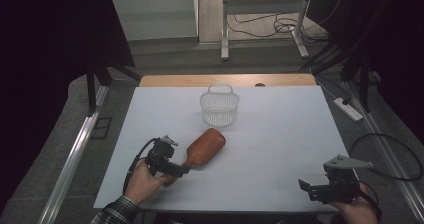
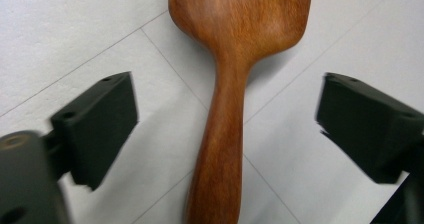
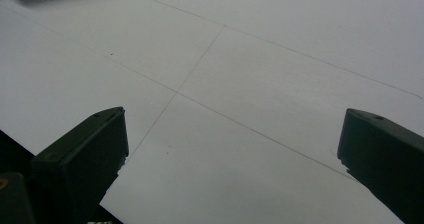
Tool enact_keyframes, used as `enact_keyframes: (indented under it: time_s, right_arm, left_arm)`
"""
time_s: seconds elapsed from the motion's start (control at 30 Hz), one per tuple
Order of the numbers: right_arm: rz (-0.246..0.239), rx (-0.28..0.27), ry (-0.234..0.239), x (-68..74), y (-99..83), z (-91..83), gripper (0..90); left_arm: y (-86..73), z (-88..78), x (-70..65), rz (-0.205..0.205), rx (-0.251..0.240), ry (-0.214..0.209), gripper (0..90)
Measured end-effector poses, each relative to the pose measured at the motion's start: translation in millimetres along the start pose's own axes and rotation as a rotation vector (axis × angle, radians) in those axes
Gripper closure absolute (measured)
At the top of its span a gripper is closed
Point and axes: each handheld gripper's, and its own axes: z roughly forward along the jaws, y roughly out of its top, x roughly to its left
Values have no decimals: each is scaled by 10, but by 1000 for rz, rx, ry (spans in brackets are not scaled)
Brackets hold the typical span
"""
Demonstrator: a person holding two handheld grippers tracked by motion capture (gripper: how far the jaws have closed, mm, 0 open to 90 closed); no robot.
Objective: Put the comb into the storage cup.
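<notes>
A brown wooden brush [image 1: 205,146] lies flat on the white table [image 1: 280,134], its broad head pointing toward the far side and its handle toward the left hand. My left gripper [image 1: 182,170] is at the handle's end. In the left gripper view the handle [image 2: 222,134] runs up between the two black jaws of my left gripper [image 2: 227,99], which stand wide, with white table showing on both sides of the wood. My right gripper [image 1: 312,189] rests near the front right corner; its jaws are apart over bare table in the right gripper view [image 3: 232,129].
A white wire basket [image 1: 219,106] with a handle stands upright beyond the brush, near the table's far edge. A wooden strip [image 1: 225,80] borders that edge. On the floor to the right lie a power strip [image 1: 348,109] and cables.
</notes>
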Motion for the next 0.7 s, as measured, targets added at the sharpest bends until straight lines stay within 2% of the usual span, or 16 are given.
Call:
enact_keyframes:
  time_s: [0.1,0.17,0.23,0.53,0.7]
  right_arm:
    - [0,1,0,0,1,1,0]
    - [-1,2,0,0,1,2,0]
    - [-1,2,0,0,1,2,0]
    - [-1,2,1,0,2,6,0]
    - [-1,2,2,-1,1,7,0]
  left_arm:
    - [17,-5,14,12,-3,-4,0]
    - [23,-2,15,10,-12,2,0]
    - [33,10,23,19,-5,-12,0]
    - [49,172,16,59,31,40,0]
    - [44,279,29,71,57,35,0]
